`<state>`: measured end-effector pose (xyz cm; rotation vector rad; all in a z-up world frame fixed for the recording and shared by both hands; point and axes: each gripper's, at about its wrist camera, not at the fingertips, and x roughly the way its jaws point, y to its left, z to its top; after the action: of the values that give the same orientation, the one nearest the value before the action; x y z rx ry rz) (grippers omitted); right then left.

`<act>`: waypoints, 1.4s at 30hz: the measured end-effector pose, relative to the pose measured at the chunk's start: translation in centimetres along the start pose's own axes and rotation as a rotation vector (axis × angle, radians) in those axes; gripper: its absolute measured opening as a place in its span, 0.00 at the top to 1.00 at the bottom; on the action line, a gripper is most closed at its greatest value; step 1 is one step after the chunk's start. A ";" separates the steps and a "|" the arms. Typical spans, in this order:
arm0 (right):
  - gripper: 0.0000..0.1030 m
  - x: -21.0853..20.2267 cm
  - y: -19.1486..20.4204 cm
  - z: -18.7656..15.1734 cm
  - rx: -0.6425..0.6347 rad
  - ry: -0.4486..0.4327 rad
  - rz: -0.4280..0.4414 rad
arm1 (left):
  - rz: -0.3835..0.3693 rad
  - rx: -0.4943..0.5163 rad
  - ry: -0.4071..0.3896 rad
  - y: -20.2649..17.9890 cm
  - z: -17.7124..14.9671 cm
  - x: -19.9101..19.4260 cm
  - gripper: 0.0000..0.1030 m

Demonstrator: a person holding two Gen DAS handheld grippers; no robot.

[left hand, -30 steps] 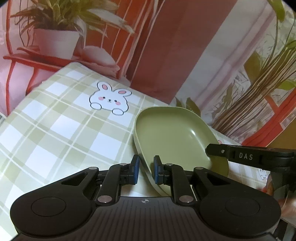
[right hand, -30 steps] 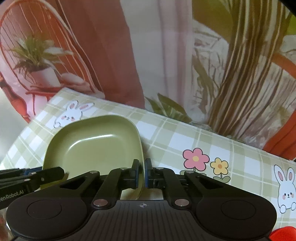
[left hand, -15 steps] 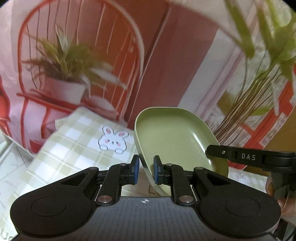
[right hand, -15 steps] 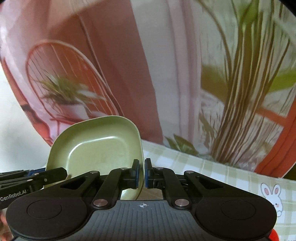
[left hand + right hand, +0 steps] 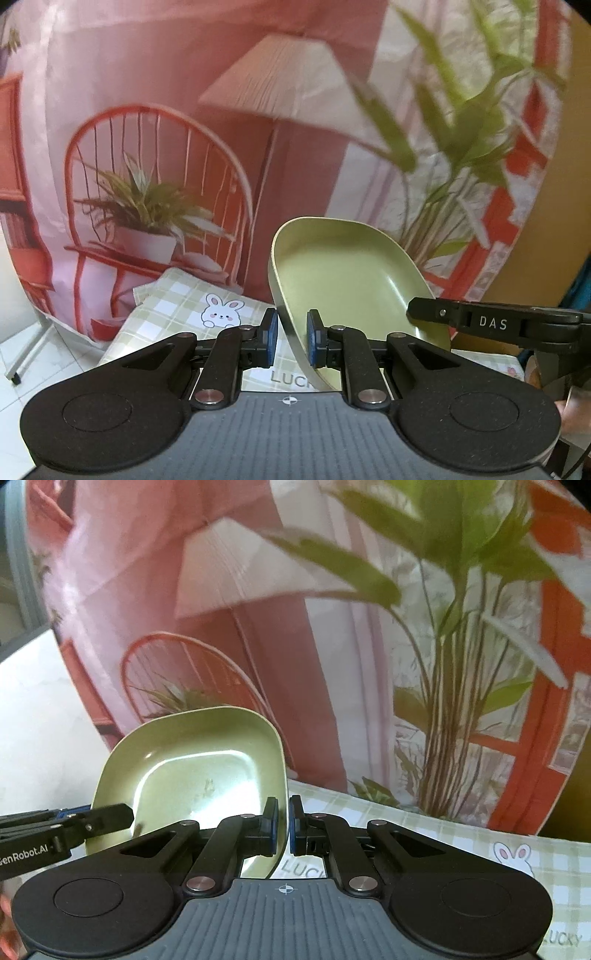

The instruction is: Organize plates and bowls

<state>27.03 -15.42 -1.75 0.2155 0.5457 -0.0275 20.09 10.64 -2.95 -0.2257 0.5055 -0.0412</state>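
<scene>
From my left wrist, a checked cloth [image 5: 173,299] lies low under a printed backdrop [image 5: 155,110]; my left gripper [image 5: 290,341] pinches the green plate [image 5: 347,284] by its left rim, held aloft and tilted. From my right wrist, the same cloth [image 5: 443,834] and backdrop [image 5: 369,646]; my right gripper [image 5: 283,825] pinches the plate [image 5: 199,771] at its right rim, the left gripper [image 5: 74,825] intruding

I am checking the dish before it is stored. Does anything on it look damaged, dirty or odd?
The green plate, held by both tongs on opposite rims, shows a small mark on its inner bottom in the right wrist view. Whether it is a scratch, residue or a reflection cannot be told. No crack or chip shows.
</scene>
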 end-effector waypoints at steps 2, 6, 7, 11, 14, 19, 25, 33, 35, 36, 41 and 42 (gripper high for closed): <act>0.95 -1.8 0.2 -0.7 -0.014 -0.006 0.008 | -0.004 0.005 -0.005 -0.5 -0.6 -1.5 0.83; 0.95 -4.9 0.0 -2.6 -0.018 0.001 0.011 | -0.009 -0.010 0.030 -1.7 -2.5 -3.7 0.83; 0.95 -5.5 -0.2 -3.1 -0.020 0.003 0.012 | -0.012 -0.015 0.042 -1.9 -3.2 -4.1 0.83; 0.95 -7.6 -0.7 -5.3 -0.038 0.019 0.010 | -0.027 -0.029 0.086 -2.6 -5.7 -4.8 0.83; 0.95 -9.0 -1.2 -7.3 -0.051 0.040 0.000 | -0.041 -0.037 0.123 -2.9 -7.8 -5.2 0.83; 0.95 -10.0 -2.6 -10.5 -0.059 0.090 -0.021 | -0.056 -0.033 0.178 -3.9 -10.9 -5.2 0.83; 0.95 -10.6 -4.0 -13.9 -0.058 0.141 -0.045 | -0.076 -0.042 0.241 -4.7 -14.4 -4.5 0.83; 0.95 -9.5 -5.3 -18.1 -0.020 0.210 -0.055 | -0.067 -0.022 0.326 -4.7 -18.1 -3.2 0.83; 0.95 -9.1 -5.5 -19.0 -0.010 0.228 -0.058 | -0.060 -0.016 0.338 -4.6 -18.8 -2.9 0.83; 0.95 -8.9 -5.6 -19.4 -0.009 0.236 -0.060 | -0.059 -0.015 0.345 -4.6 -19.1 -2.8 0.83; 0.95 -7.9 -5.7 -21.0 -0.004 0.274 -0.068 | -0.045 -0.013 0.378 -4.3 -20.2 -2.1 0.83; 0.95 -7.8 -5.6 -21.2 -0.002 0.278 -0.069 | -0.042 -0.010 0.383 -4.2 -20.4 -2.0 0.83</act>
<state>9.05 -16.71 -16.48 0.2001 0.8299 -0.0648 8.56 2.60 -18.44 -0.2391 0.8821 -0.1247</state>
